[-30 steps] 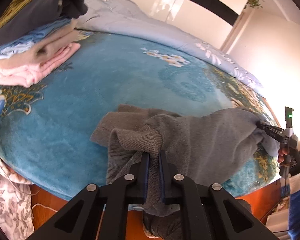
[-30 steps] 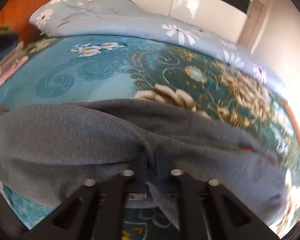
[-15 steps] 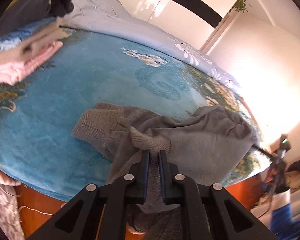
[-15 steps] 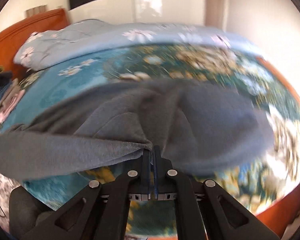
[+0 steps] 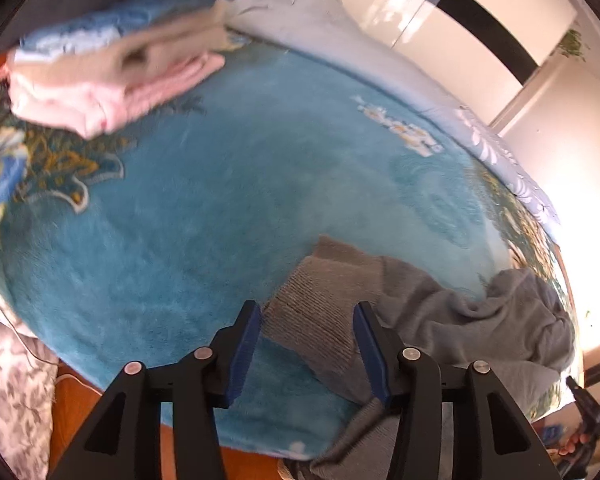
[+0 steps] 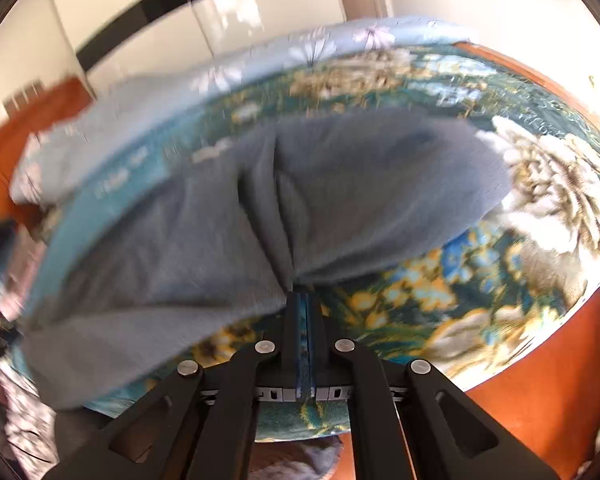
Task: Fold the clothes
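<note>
Left gripper [image 5: 305,322] stands with its jaws apart; they have just been opening, and the ribbed hem of the grey sweater [image 5: 440,312] lies between the blue pads without either pad pressing on it, so that end looks let go. Right gripper [image 6: 303,300] is clamped tight on a bunched edge of the same grey sweater [image 6: 260,208], which fans out from its tips in creases.

Taking the blue blanket [image 5: 220,200] as the landmark: the sweater lies on the blanket's near edge, one part slipping over that edge toward the floor, the rest heaped in a loose mound further along it. On the blanket's far corner sits a stack of folded clothes [image 5: 112,76], pink at the bottom, beige and light blue above, something dark on top, well apart from the sweater. A pale floral quilt [image 5: 340,40] lies along the blanket's far side.

By my judgement a good share is done, since several garments are already stacked. This sweater is only begun: it is rumpled, not squared, shows no clean crease, and is not yet on the stack
</note>
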The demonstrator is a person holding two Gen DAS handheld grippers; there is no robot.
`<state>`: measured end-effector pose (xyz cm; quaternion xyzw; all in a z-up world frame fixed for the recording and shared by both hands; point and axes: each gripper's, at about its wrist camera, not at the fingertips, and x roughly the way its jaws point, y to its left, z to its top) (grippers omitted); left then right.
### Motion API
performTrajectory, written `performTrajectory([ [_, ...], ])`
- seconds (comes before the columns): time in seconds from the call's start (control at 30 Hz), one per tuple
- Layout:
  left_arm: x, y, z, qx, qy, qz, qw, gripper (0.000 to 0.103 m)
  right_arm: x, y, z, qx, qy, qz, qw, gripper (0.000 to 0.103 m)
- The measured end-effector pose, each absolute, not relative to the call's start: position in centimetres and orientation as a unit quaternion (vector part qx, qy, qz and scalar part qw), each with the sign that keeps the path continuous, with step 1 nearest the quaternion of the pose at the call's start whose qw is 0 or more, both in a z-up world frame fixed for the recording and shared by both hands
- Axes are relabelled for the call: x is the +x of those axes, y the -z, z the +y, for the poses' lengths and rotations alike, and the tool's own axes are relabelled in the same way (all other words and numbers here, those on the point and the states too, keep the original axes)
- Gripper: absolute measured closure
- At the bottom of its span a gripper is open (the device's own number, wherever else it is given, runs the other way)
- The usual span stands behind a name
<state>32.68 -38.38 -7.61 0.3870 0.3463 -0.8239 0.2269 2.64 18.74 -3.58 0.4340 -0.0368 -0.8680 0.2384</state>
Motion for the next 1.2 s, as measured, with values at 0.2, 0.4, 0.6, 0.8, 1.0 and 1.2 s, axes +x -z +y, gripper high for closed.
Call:
performTrajectory([
  [0.2,29.5,8.4,-38.6,0.390,0.823,0.351,0.215,0.041,-4.2,0.4,18.9,0.410,0.885,-0.037,0.217,0.068],
  [0.4,26.8,8.3,-37.7,0.413,0.827,0.319,0.208,0.040,-14.8,1.4,18.6,0.445,0.874,-0.040,0.191,0.050],
  [0.6,25.6,8.5,-37.3,0.427,0.828,0.310,0.192,0.041,-21.7,5.2,19.5,0.524,0.818,-0.102,0.214,0.050],
  [0.8,25.0,8.8,-37.4,0.425,0.825,0.341,0.148,0.041,-22.0,5.3,18.5,0.551,0.765,-0.123,0.310,0.051],
  [1.0,24.8,9.0,-37.1,0.415,0.825,0.356,0.143,0.042,-21.6,5.6,17.3,0.569,0.742,-0.123,0.333,0.054],
  [1.2,26.0,9.4,-38.5,0.394,0.814,0.400,0.146,0.068,-23.0,7.4,17.8,0.581,0.740,-0.207,0.269,0.072],
])
